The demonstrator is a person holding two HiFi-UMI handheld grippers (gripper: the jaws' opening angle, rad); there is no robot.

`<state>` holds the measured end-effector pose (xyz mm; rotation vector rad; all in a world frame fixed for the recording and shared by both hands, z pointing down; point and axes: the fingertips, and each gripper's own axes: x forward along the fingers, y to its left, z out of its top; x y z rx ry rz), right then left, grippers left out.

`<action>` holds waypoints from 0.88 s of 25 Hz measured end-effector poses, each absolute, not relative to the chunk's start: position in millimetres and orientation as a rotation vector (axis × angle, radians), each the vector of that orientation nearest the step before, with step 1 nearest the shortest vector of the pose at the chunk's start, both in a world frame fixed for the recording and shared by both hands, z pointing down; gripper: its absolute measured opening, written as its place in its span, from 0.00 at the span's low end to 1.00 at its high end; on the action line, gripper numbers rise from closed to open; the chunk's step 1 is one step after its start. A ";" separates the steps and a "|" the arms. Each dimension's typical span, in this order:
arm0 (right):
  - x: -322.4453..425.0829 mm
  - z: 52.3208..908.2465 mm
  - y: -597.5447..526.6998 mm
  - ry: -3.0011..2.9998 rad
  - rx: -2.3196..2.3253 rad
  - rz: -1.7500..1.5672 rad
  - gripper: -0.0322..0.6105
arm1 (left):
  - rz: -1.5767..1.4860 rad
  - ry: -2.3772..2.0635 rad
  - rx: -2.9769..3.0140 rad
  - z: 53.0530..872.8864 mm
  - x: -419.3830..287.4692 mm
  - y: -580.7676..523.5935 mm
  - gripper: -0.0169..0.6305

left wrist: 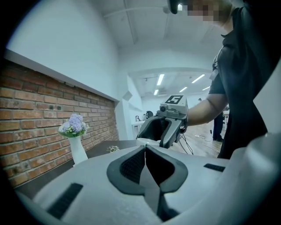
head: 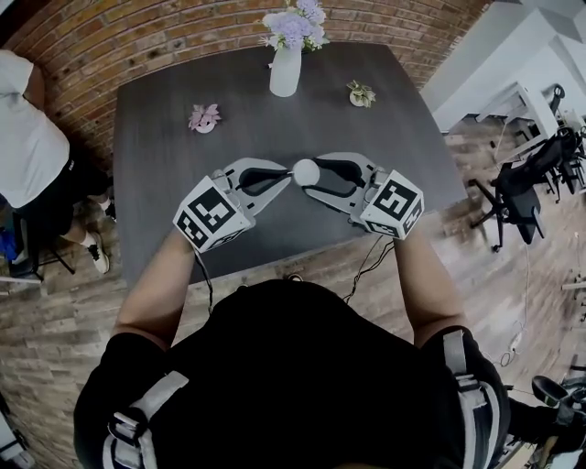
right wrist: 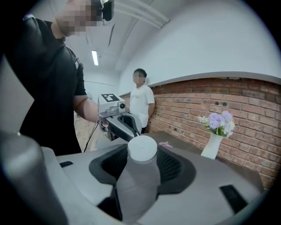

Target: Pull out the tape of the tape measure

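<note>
While both grippers hang above the dark, matte tabletop (head: 183,119), the tape measure (head: 305,171) sits between them, clear of the surface. It shows as a smooth white round-faced case with a greyer body. The right gripper (head: 316,176) clamps it between its black ribbed pads, one pad on each side. The left gripper (head: 282,178) has its jaws together, the ribbed pads meeting at the tips, which sit right at the white case; whether anything thin is pinched there cannot be told. Both grippers have pale grey moulded plastic shells. Each carries a cube printed with bold black-and-white square markers, the left cube (head: 212,214) at 7 o'clock of the tape measure and the right cube (head: 394,203) at 4 o'clock.

At 12 o'clock on the tabletop stands a slim white vase (head: 285,71) holding lilac flowers (head: 295,23). A small pink flower ornament (head: 204,117) lies at 10 o'clock and a little green plant (head: 361,93) at 1 o'clock. A red brick wall (head: 110,37) runs behind the far edge. A person in a white shirt (right wrist: 142,102) stands by the wall.
</note>
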<state>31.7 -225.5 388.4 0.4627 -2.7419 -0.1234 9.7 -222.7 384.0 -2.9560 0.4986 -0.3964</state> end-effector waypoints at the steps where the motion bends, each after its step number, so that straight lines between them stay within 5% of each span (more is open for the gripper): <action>1: 32.3 388.0 -227.5 -2.746 0.480 -0.119 0.37 | -0.393 0.517 -2.956 383.8 8.6 -224.8 0.05; 22: 176.5 343.6 -301.6 -2.740 1.261 -0.035 0.37 | -0.136 1.560 -2.650 341.2 -184.8 -289.7 0.05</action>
